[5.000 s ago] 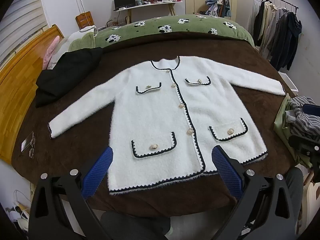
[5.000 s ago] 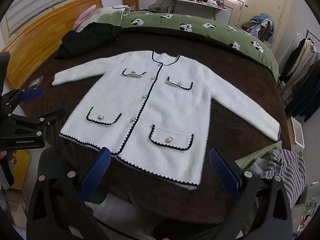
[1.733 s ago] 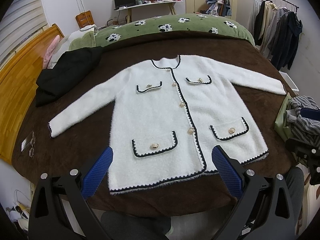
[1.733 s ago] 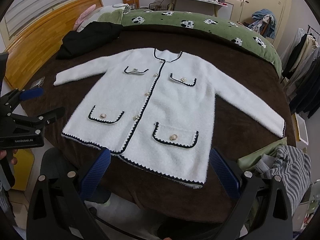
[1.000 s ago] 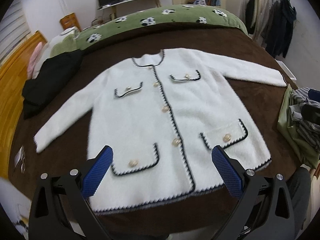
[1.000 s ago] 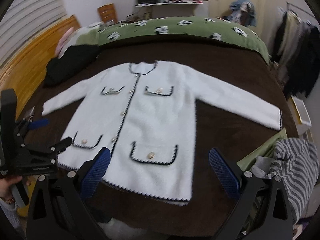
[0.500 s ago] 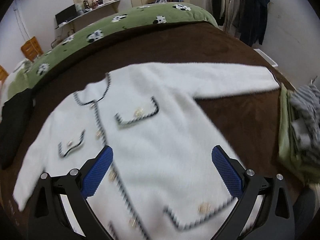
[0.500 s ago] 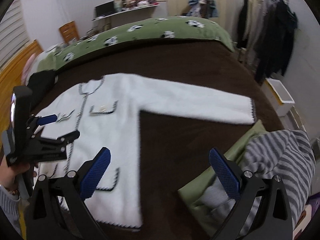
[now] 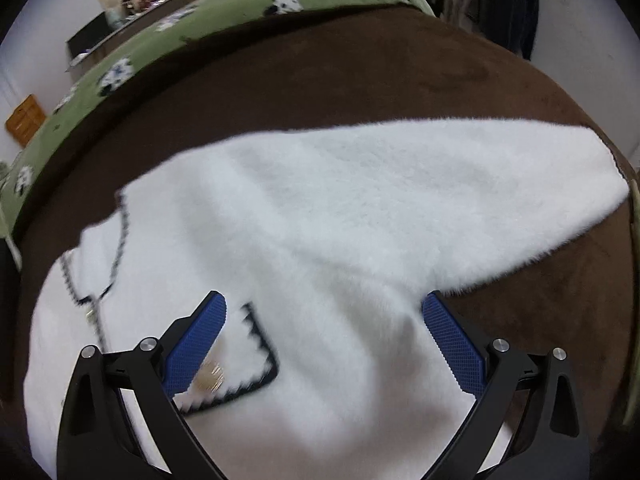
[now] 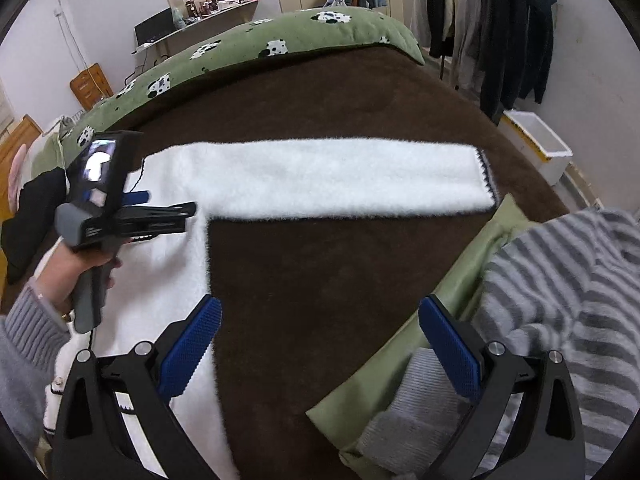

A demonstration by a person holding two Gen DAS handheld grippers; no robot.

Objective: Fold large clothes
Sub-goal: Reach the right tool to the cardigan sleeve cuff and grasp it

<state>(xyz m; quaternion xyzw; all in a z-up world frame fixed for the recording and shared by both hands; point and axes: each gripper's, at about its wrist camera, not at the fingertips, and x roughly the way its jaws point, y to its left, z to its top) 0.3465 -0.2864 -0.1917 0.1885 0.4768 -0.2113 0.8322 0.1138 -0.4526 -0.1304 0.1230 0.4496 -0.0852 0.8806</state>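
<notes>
In the left wrist view, the left gripper [image 9: 323, 312] hovered low over the white cardigan [image 9: 320, 216], which lay flat on the brown bed cover [image 9: 360, 80]. Its blue fingers [image 9: 196, 344] were spread wide and held nothing. The left finger sat above a black-trimmed pocket [image 9: 240, 364] with a gold button [image 9: 210, 374]; the right finger hung over the armpit, where the sleeve [image 9: 460, 184] ran out to the right. The picture was blurred.

In the right wrist view, the right gripper [image 10: 320, 320] was also wide open and empty. Its left finger [image 10: 190, 346] stood over the cardigan's [image 10: 160, 280] side edge, its right finger [image 10: 450, 346] over a green cloth [image 10: 400, 368] under a grey striped garment [image 10: 560, 300]. Bare bed cover [image 10: 312, 280] lay between the fingers, and the sleeve [image 10: 340, 176] stretched straight across beyond them. At left, a hand [image 10: 76, 268] in a grey knit sleeve [image 10: 24, 344] held the left gripper [image 10: 160, 210] above the cardigan's body.
</notes>
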